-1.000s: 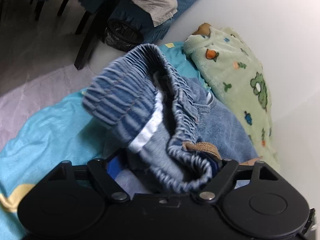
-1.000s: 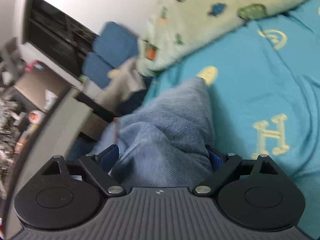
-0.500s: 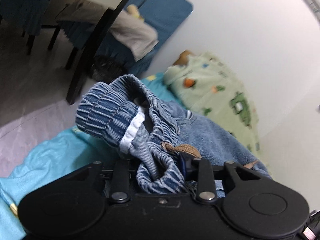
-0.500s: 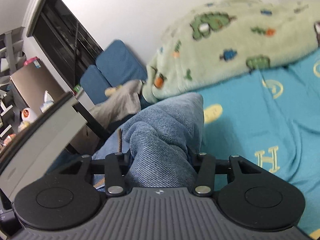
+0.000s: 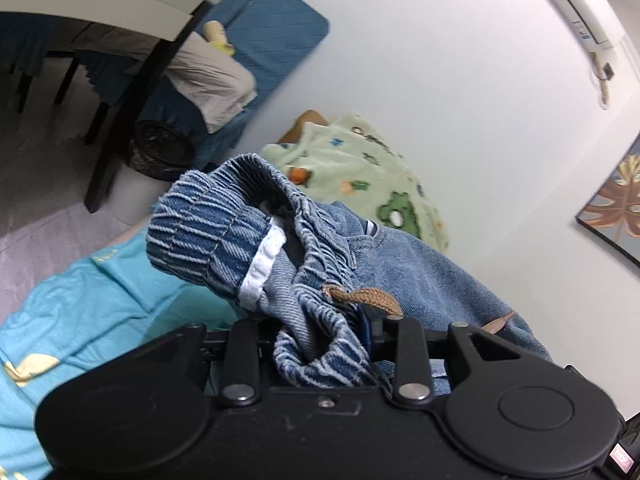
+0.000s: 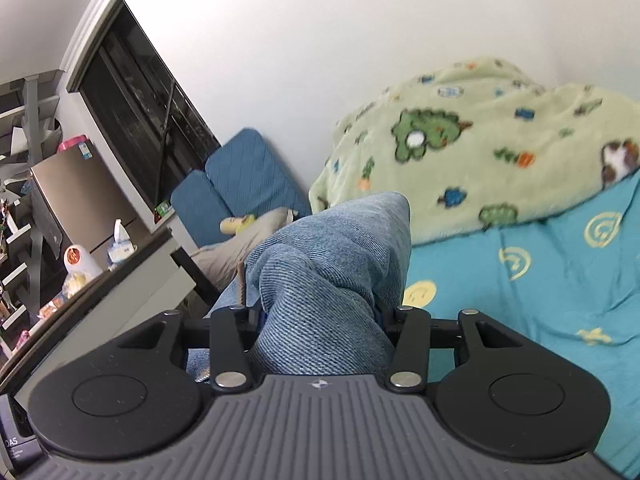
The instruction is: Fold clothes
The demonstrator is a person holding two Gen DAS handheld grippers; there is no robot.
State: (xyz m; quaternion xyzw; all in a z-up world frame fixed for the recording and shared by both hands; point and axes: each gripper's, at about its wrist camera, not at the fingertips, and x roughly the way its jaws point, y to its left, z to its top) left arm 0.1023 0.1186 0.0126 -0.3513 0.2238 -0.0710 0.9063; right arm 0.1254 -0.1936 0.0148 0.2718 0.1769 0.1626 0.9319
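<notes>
A pair of blue denim pants with a gathered elastic waistband (image 5: 224,228) and a tan drawstring (image 5: 368,296) hangs from both grippers above the bed. My left gripper (image 5: 320,340) is shut on the bunched waistband. My right gripper (image 6: 320,320) is shut on a fold of the plain denim (image 6: 332,264); the fingertips are hidden by cloth. In the left wrist view the denim runs on to the right (image 5: 432,280).
A turquoise bedsheet (image 6: 540,280) with yellow prints lies below. A green fleece blanket (image 6: 480,152) is piled against the white wall. Blue cushioned chairs (image 5: 276,40), a dark table leg (image 5: 132,100) and a cluttered table (image 6: 100,280) stand left of the bed.
Both grippers closed from open onto the denim pants and rose, lifting the pants off the bed; both views tilted up toward the wall.
</notes>
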